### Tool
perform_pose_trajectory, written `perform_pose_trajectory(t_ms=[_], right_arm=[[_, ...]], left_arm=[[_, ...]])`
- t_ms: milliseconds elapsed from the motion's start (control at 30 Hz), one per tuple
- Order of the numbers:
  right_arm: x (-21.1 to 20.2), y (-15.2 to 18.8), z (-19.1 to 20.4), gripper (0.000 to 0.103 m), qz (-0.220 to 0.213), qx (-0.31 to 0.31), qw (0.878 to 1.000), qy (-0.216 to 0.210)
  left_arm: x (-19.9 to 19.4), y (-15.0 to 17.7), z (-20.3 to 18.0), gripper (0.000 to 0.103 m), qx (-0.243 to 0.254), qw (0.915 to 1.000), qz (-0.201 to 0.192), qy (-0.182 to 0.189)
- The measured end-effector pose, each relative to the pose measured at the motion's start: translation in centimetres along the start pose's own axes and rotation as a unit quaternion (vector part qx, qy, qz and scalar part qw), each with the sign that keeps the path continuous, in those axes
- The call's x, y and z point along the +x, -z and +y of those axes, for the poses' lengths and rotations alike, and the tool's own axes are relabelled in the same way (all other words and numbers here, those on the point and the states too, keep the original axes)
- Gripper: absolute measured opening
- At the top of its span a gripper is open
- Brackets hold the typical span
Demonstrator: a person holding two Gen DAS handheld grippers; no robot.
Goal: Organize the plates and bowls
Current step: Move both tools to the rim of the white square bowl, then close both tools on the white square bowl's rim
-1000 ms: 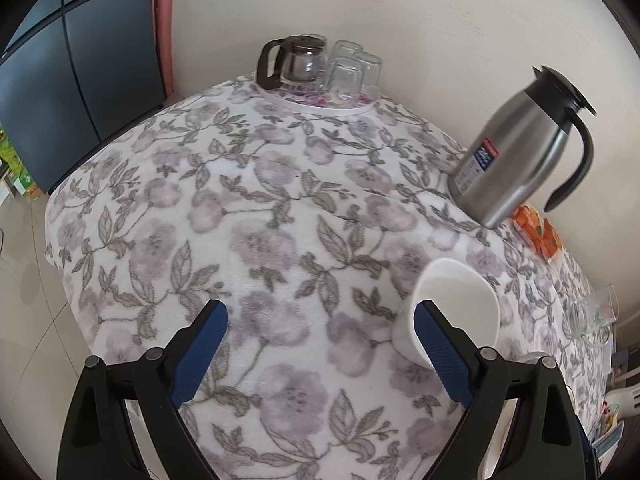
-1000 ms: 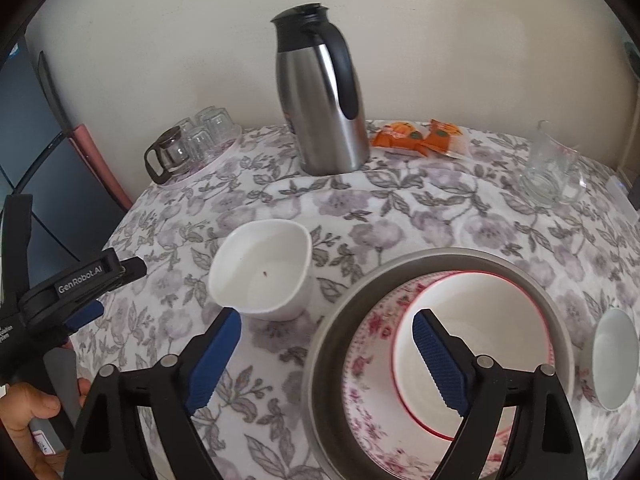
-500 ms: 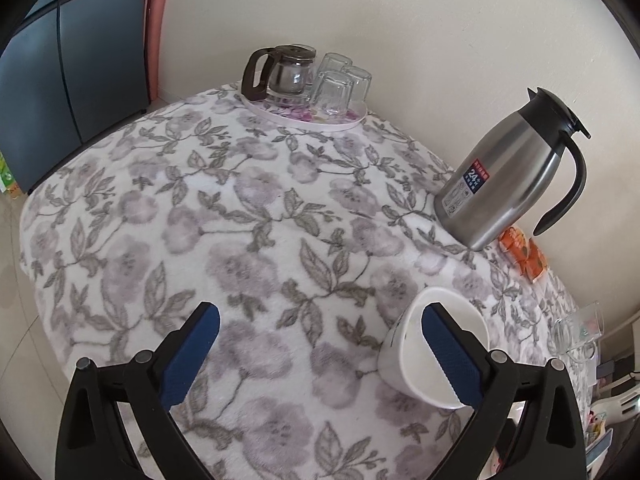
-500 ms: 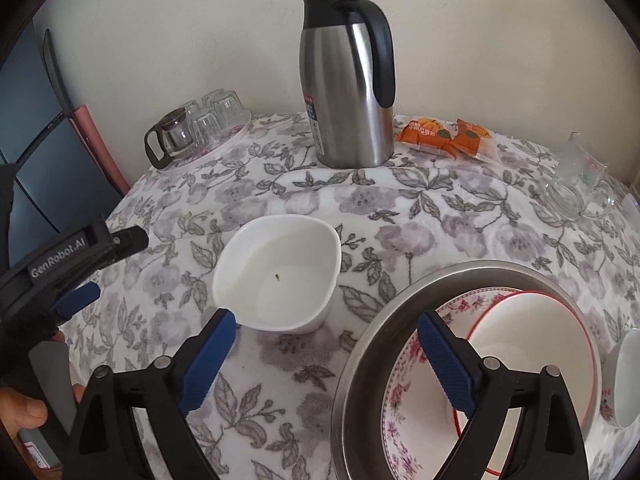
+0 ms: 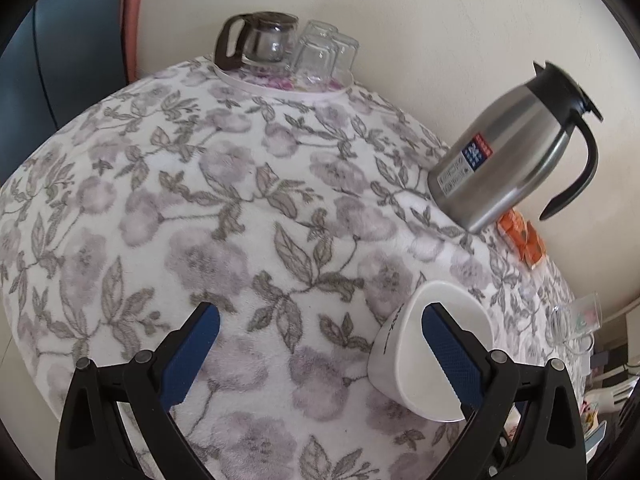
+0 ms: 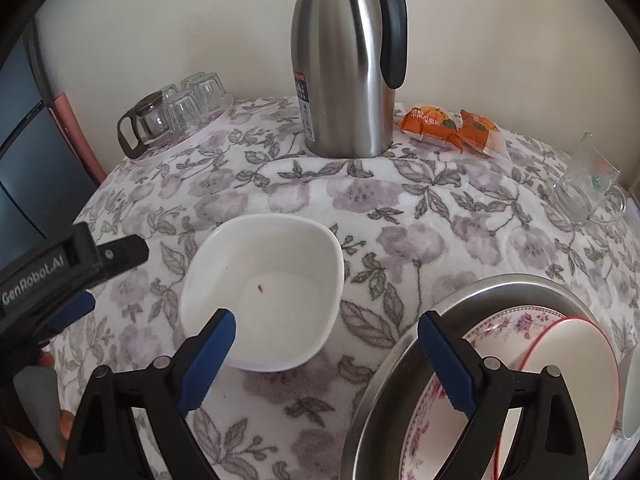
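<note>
- The right gripper point(image 6: 326, 330) is seen with its blue-padded jaws spread wide and nothing held; the left pad is overlapping the near rim of the white rounded-square ceramic bowl point(image 6: 264, 292).
- The left gripper point(image 5: 320, 330) is likewise held wide apart and empty, its right pad seen against that bowl's opening point(image 5: 430, 354).
- The bowl is set on the floral-patterned tablecloth point(image 6: 400, 208).
- A round steel tray point(image 6: 400, 368) holding a pink-flowered plate point(image 6: 496, 324) and a red-rimmed white plate point(image 6: 572, 356) is placed just right of the bowl.
- A stainless steel jug with a black handle point(image 6: 344, 64) is stood behind.

White bowl point(image 6: 264, 292) (speck inside) between tongs point(image 6: 326, 338)
</note>
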State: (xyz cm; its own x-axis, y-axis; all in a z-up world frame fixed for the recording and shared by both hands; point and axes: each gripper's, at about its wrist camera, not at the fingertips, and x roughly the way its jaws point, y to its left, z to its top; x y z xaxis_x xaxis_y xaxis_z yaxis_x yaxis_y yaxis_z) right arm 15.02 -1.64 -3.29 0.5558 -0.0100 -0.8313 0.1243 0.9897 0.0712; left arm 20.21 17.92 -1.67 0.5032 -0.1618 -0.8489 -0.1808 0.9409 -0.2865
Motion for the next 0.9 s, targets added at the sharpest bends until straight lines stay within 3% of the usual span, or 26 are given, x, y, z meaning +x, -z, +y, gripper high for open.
perform_pose_trajectory(t_ms=[300, 533, 733, 900], right_arm=[[0.9, -0.7, 0.3, 0.094, -0.005, -0.007, 1.0, 0.016], [1.5, -0.9, 0.3, 0.081, -0.006, -0.007, 1.0, 0.014], [2.3, -0.9, 0.2, 0.06, 0.002, -0.005, 1.0, 0.005], [3.1, -0.7, 0.0, 0.046, 0.014, -0.003, 1.0, -0.003]], left_arm=[[1.0, 0.0, -0.2, 0.101, -0.016, 0.9995, 0.01, 0.024], [1.8, -0.1, -1.3, 0.097, -0.008, 0.9983, 0.021, 0.053], [2.9, 0.3, -2.3, 0.081, -0.003, 0.9961, 0.04, 0.079], [4.0, 0.8, -2.7, 0.053, -0.001, 0.9948, 0.058, 0.083]])
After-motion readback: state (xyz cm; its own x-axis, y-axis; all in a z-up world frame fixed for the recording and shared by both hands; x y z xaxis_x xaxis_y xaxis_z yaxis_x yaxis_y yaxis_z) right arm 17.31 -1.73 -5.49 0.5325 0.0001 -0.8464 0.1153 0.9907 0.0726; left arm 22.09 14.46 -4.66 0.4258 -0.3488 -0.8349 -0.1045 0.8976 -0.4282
